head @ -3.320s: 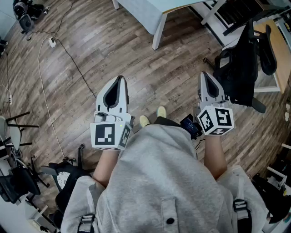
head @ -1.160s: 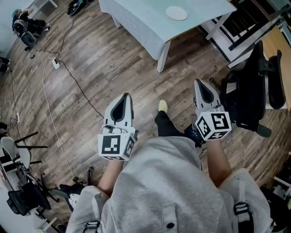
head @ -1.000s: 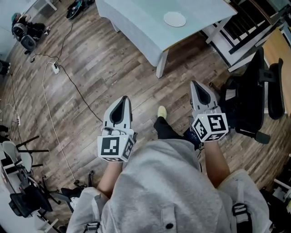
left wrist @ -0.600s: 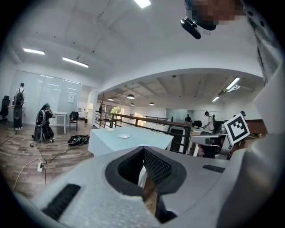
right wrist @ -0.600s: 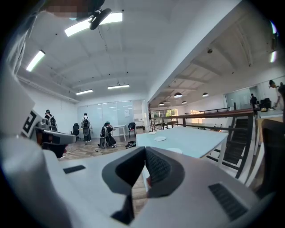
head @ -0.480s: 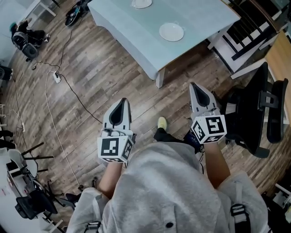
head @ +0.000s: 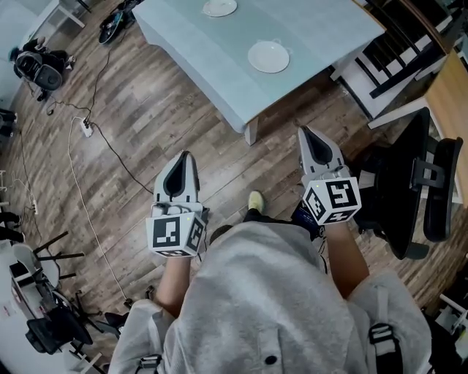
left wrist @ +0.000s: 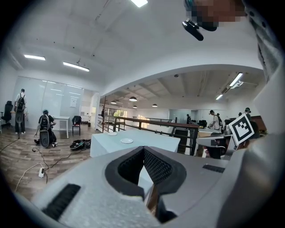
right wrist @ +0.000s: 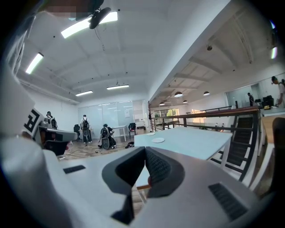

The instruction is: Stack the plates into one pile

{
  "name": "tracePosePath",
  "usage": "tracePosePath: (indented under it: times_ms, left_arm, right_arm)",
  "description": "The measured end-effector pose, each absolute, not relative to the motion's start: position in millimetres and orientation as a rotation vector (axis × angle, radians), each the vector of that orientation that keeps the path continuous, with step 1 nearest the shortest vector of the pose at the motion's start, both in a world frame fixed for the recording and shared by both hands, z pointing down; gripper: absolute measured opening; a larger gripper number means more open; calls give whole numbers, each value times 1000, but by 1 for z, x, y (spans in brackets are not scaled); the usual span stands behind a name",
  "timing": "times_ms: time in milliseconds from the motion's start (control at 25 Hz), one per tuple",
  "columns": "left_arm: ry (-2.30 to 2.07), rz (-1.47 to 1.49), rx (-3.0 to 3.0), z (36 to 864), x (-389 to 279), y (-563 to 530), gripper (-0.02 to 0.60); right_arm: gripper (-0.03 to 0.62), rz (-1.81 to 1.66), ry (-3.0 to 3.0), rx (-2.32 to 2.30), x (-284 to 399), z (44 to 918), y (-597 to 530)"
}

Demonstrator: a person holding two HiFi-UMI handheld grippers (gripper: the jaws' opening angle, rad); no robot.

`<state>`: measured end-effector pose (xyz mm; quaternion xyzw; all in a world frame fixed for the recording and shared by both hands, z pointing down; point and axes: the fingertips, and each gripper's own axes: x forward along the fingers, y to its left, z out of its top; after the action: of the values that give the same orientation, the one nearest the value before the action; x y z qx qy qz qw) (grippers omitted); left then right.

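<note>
Currently: near plate (head: 268, 56) and far plate (head: 219, 7) lie flat, face up, apart on tabletop (head: 329, 29). Left tool (head: 182, 156), right tool (head: 304, 132): pressed together, empty, pointing toward tabletop.

Floor under both tongs: brown wood-look planks (head: 183, 109), matt, grain showing. Ahead of the tongs, pale blue-grey table (head: 322, 29): smooth top, faint sheen. On it, white round plate (head: 268, 56) and second white plate (head: 219, 7): smooth, glossy, ceramic-looking. Left gripper (head: 182, 156) and right gripper (head: 304, 133): light grey matt plastic shells; black pads (left wrist: 156, 167) finely ribbed, rubbery. Behind the tongs, grey sweatshirt (head: 270, 292): soft matt cloth.
</note>
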<state>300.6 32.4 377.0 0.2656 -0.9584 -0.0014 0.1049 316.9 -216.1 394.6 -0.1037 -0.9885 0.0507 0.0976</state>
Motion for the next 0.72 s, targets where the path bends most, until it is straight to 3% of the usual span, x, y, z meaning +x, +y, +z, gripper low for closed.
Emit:
tracePosePath:
  times_ms: [720]
  left_arm:
    - [-2830, 10, 871, 375, 251, -1, 17]
  right_arm:
    - [26, 113, -2941, -323, 272, 394, -229]
